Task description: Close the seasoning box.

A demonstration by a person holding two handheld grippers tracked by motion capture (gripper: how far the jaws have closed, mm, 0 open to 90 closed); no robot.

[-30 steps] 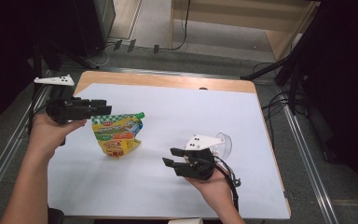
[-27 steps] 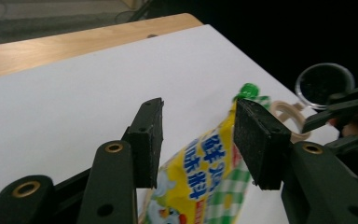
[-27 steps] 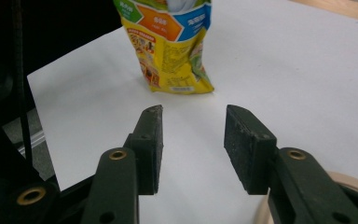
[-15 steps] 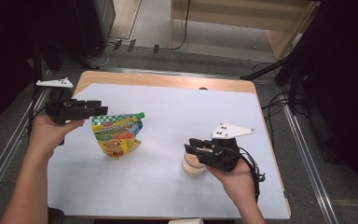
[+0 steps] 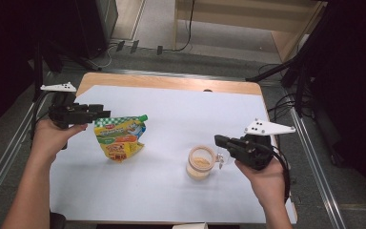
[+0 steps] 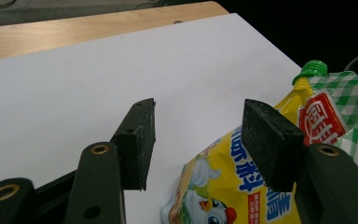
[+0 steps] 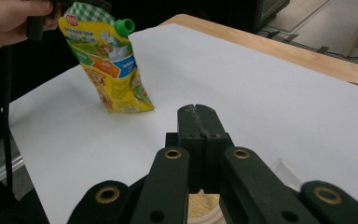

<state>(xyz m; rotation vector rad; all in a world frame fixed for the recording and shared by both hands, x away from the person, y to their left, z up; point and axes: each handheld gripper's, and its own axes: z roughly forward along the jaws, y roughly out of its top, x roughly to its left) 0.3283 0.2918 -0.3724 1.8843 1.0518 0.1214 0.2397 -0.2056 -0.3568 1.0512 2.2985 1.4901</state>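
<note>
A yellow spouted pouch [image 5: 119, 138] with a green cap stands on the white sheet [image 5: 181, 109] at the left. My left gripper [image 5: 106, 114] hovers at its top left corner. In the left gripper view that gripper [image 6: 196, 130] is open, and the pouch [image 6: 261, 186] sits beside and beyond the right-hand jaw. A clear cup [image 5: 201, 162] holding tan powder stands upright right of centre. My right gripper [image 5: 218, 140] hangs just right of the cup. Its jaws [image 7: 196, 116] are shut flat together above the cup's rim [image 7: 200, 207], with nothing seen between them.
The white sheet covers a wooden table whose far edge [image 5: 171, 82] shows. Metal rails [image 5: 314, 157] run along both sides. Cables [image 5: 286, 102] trail off the right side. The sheet's middle and far part are bare.
The cup, held tilted by my right gripper a second ago, now stands upright on the sheet. The right gripper has drawn back to the right of it. The left gripper and pouch stayed put.
</note>
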